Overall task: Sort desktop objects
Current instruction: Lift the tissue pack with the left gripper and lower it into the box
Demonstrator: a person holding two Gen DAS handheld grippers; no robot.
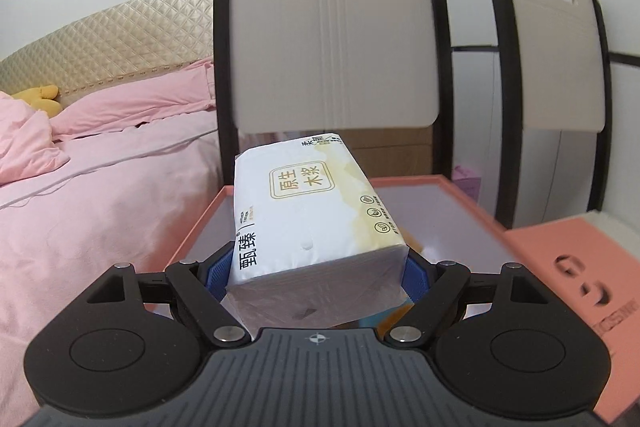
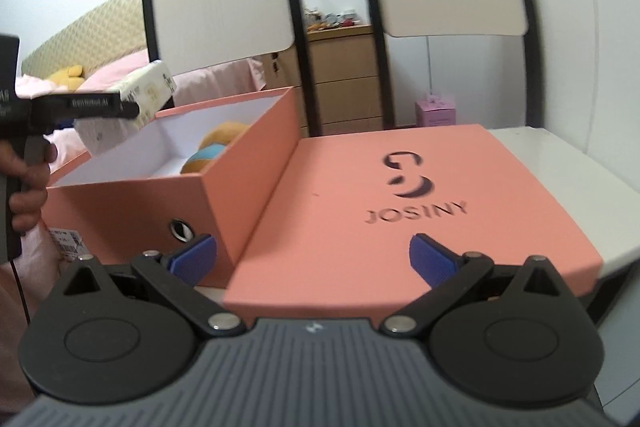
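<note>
Above the open box [image 2: 168, 195], left claw [image 1: 316, 267] grips tissue pack [image 1: 308, 223]; right claw [image 2: 312, 259] wide over lid [image 2: 360, 195].

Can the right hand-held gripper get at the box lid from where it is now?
Probably yes. The right hand-held gripper is open and empty, hovering right over the near edge of the pink lid, whose top is bare. The left hand-held gripper with the tissue pack is off over the open box.

Pink bed [image 1: 100, 187], two chairs [image 1: 332, 47], dresser [image 2: 344, 79]
</note>
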